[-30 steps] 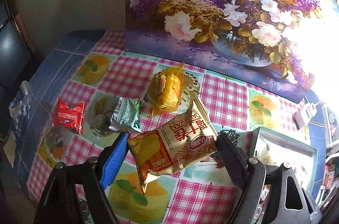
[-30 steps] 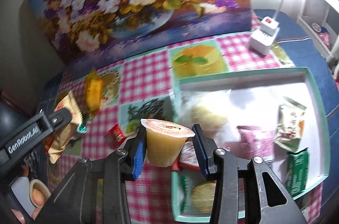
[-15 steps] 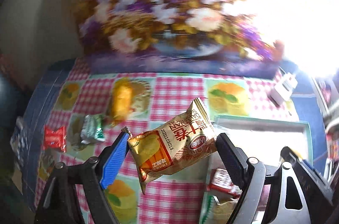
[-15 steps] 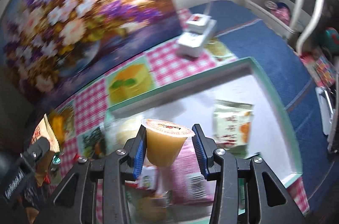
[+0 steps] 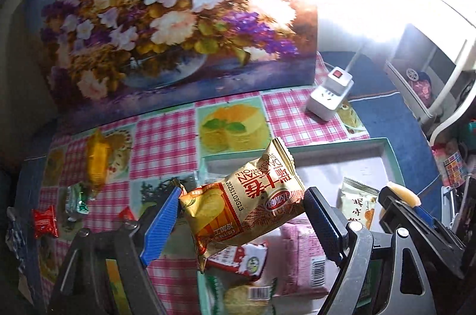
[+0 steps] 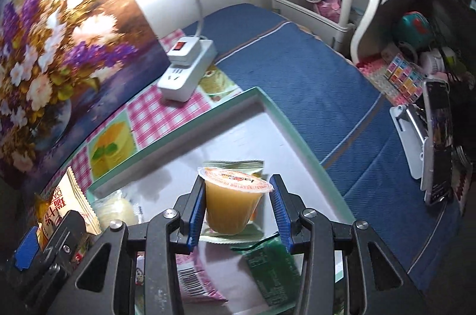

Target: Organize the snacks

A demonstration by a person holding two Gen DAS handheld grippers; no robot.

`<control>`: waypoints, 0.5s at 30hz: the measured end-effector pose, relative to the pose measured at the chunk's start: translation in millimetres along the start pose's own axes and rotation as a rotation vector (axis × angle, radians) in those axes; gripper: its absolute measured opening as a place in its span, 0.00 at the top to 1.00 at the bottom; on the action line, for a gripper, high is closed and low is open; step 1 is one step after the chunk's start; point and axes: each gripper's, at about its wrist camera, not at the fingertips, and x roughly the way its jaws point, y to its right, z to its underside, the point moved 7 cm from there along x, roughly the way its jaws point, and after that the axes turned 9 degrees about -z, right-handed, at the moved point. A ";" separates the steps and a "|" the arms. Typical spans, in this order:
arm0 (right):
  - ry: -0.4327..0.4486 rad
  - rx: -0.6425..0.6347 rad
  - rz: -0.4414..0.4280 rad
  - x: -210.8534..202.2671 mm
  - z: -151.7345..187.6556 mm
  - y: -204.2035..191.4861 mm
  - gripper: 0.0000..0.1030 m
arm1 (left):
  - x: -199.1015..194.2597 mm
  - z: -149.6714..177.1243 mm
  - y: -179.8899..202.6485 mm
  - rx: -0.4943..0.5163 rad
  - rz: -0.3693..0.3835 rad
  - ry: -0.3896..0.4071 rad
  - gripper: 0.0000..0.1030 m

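One tray, one jelly cup, one power strip, one floral painting, two tongs

A gold packet with red lettering is seen above the teal-rimmed white tray. Left of the tray, a pink-and-white checked cloth with yellow cake panels is spread. An orange-yellow jelly cup is shown over the tray.

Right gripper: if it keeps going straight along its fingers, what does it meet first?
Likely the pale green packet lying in the tray, just beyond the jelly cup that the right gripper holds. Depth is unclear.
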 end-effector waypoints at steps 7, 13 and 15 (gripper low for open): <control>-0.015 0.048 0.003 7.0 -2.1 14.9 0.57 | 10.1 4.7 13.4 0.012 -0.001 -0.019 0.17; -0.034 0.064 0.000 13.7 0.7 18.0 0.57 | 16.1 6.7 21.8 0.031 -0.008 -0.020 0.17; -0.039 0.068 -0.003 15.6 1.8 18.2 0.57 | 19.7 7.3 21.9 0.029 -0.010 -0.026 0.17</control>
